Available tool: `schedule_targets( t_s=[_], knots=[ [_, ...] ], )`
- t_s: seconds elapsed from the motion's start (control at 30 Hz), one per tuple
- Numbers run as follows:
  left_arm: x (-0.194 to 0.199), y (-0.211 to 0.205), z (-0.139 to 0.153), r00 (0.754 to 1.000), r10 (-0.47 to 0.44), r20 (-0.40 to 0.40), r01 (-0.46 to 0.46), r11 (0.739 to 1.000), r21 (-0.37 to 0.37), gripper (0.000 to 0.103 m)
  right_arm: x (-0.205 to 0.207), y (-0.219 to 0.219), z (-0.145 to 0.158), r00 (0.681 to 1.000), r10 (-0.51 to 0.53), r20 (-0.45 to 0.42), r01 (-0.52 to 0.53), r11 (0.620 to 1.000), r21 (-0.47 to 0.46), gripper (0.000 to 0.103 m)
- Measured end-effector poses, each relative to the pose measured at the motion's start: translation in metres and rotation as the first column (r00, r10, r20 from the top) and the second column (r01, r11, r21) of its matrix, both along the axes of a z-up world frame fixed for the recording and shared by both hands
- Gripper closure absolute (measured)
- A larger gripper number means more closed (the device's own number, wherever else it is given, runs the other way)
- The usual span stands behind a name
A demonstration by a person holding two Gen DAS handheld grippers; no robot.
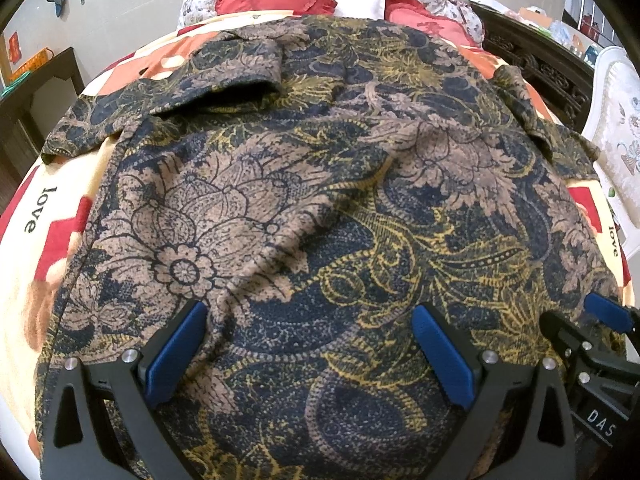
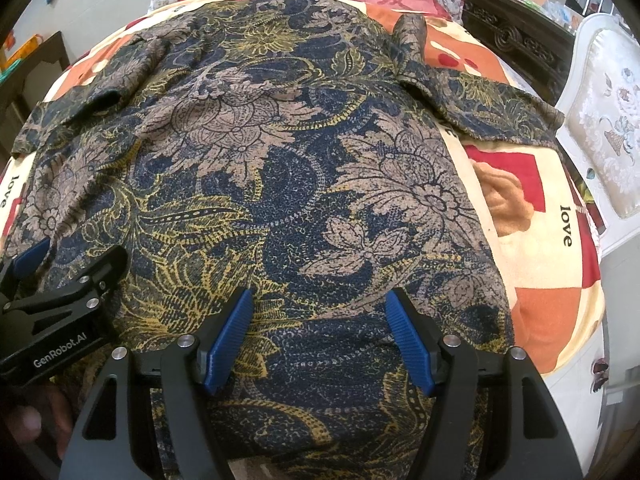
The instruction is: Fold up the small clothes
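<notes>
A: Shirt [image 1: 320, 184] lies flat on the bed [image 1: 24, 300], spread over the blanket. Long axis runs from the hem by the claws away toward the pillows [image 1: 276, 0].

B: Claw states?

A: Left claw [image 1: 312, 344] gapes wide, nothing between its pads, cloth passing beneath. Right claw [image 2: 320, 340] is likewise parted and holds nothing. Both hover at the near hem, side by side, pointing up the shirt's length.

B: Touching the cloth?

A: Cannot tell from either wrist view. They sit just over it or on it.

B: Sleeves?

A: Left sleeve [image 1: 128, 116] angles out to the left, partly doubled onto itself. Right sleeve [image 2: 492, 108] reaches out toward the white chair [image 2: 604, 120]. Both lie well up the shirt from the claws.

B: Which claw is nearer which edge?

A: Left claw is near the left side seam, right claw near the right one. The right view shows the shirt's right edge just beside its outer finger.

B: So the next move?

A: Probably each claw takes its own side; the fold would run along the long axis, or hem toward collar. Neither is begun.
</notes>
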State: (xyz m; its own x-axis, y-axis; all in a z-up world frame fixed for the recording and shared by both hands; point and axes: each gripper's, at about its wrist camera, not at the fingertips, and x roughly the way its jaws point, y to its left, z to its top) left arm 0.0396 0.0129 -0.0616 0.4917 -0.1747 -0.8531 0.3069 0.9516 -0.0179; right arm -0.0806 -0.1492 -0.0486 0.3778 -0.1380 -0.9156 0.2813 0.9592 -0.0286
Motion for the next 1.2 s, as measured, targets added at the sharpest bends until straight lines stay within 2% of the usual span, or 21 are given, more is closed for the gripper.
schedule_targets(
  t_s=[0.67,0.8,1.07,1.2],
  knots=[
    [-0.006,0.001,-0.004,1.0,0.002,0.002,-0.002,1.0,0.0,0.0,-0.002,0.001,0.001,1.0,-0.009,0.019,0.009,1.0,-0.017,0.031],
    [-0.004,0.001,-0.003,1.0,0.0,0.002,0.0,1.0,0.002,0.0,-0.006,0.0,0.001,0.999,-0.013,0.05,0.014,1.0,-0.019,0.029],
    [0.004,-0.002,-0.007,0.999,-0.009,-0.049,0.01,1.0,0.023,0.0,-0.007,0.002,-0.001,0.997,-0.002,0.077,0.005,0.999,-0.037,0.026],
    [0.002,-0.002,-0.008,0.999,0.007,-0.045,-0.006,1.0,0.02,0.0,-0.007,0.004,-0.002,0.997,0.023,0.074,-0.019,0.998,-0.06,0.026]
  ],
)
